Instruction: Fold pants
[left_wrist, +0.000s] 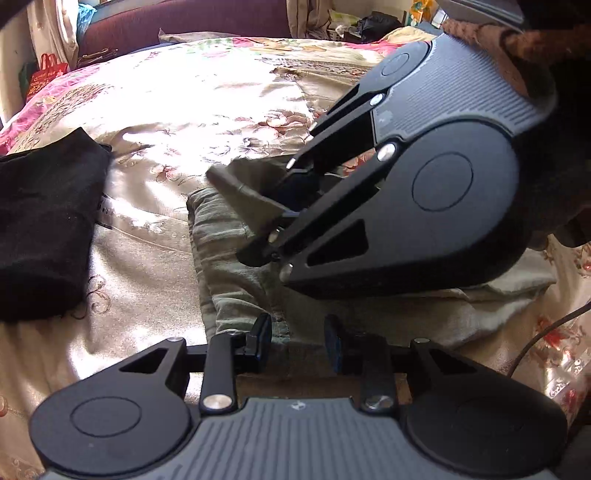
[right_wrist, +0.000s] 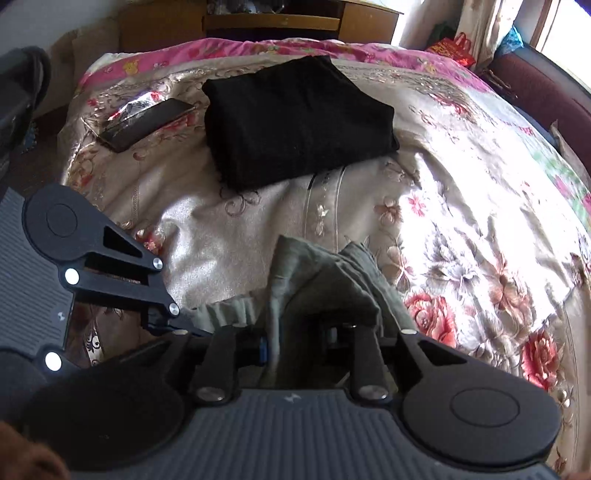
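Observation:
Grey-green pants (left_wrist: 236, 288) lie folded on the floral bedspread (left_wrist: 184, 110). My left gripper (left_wrist: 297, 341) points down at their near edge, its fingers apart on either side of a seam and not pressing the cloth. From the right, my right gripper (left_wrist: 273, 210) reaches over the same pants, jaws apart with a loose fold of cloth between them. In the right wrist view that fold of pants (right_wrist: 332, 273) stands up over my right gripper (right_wrist: 303, 343) and hides one finger. The left gripper (right_wrist: 166, 325) comes in at the lower left.
A folded black garment (right_wrist: 295, 122) lies further up the bed, with a dark phone (right_wrist: 147, 125) beside it. A maroon sofa (left_wrist: 184, 26) and a red bag (left_wrist: 48, 74) stand past the bed's edge. A cable (left_wrist: 546, 332) crosses the bedspread at the right.

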